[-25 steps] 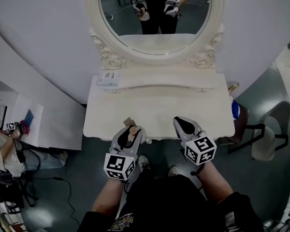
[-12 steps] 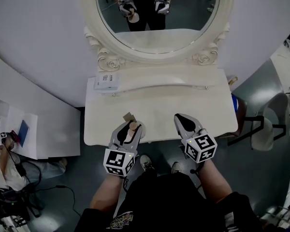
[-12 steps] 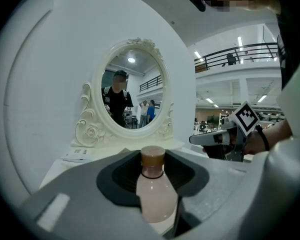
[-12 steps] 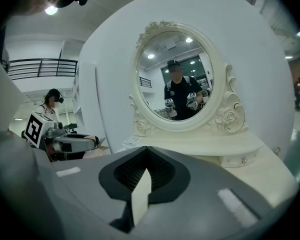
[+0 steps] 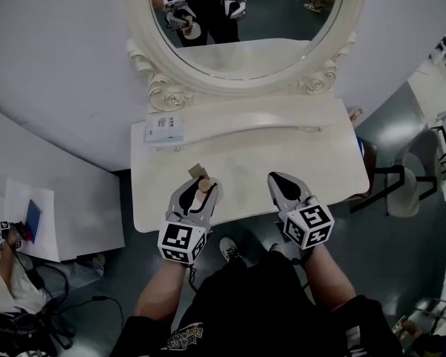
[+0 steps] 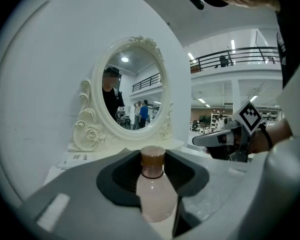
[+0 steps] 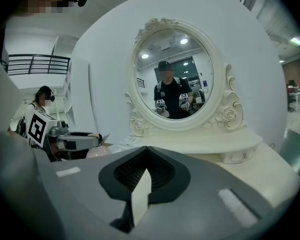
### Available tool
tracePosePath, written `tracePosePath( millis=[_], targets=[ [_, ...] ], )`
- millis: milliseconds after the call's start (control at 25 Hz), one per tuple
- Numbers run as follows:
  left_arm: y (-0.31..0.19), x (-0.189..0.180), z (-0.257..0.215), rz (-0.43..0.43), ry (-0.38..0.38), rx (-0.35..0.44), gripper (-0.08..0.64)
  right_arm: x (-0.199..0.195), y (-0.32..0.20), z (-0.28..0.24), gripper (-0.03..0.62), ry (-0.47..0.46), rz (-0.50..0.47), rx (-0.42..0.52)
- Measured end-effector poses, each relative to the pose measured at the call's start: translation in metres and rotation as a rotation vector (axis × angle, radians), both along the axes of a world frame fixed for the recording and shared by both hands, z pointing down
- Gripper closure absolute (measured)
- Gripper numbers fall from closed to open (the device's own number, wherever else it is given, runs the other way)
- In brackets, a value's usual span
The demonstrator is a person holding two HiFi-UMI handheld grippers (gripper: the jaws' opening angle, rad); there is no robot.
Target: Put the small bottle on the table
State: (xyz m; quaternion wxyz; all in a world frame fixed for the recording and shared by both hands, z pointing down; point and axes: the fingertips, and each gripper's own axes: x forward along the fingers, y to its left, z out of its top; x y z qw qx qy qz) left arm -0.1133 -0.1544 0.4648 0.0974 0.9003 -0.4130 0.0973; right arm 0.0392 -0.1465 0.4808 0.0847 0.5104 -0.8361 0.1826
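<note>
A white table [image 5: 312, 158] is standing against a round white wall in a big, bright room. At its near edge a person is holding two tongs. The left gripper [image 5: 195, 193] is squeezing a small bottle [image 5: 204, 187], pale pink with a brown cap. The bottle is standing straight up just inside the near edge, left of the middle. I cannot tell if it is touching the table. The right gripper [image 5: 281, 185] is hovering right of the middle, jaws pressed together on nothing. Just past the bottle a brown scrap [image 5: 197, 171] is lying. A white card [image 5: 166, 128] is sitting at the back left corner. A big oval mirror [image 5: 245, 21] is standing along the back edge.
</note>
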Motion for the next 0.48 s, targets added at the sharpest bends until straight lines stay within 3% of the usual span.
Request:
tracePosePath(
  millis=[480],
  targets=[
    [-0.022, -0.011, 0.000, -0.020, -0.005, 0.014, 0.422, -0.019, -0.022, 0.000, 0.565, 0.004, -0.030, 0.004]
  ],
)
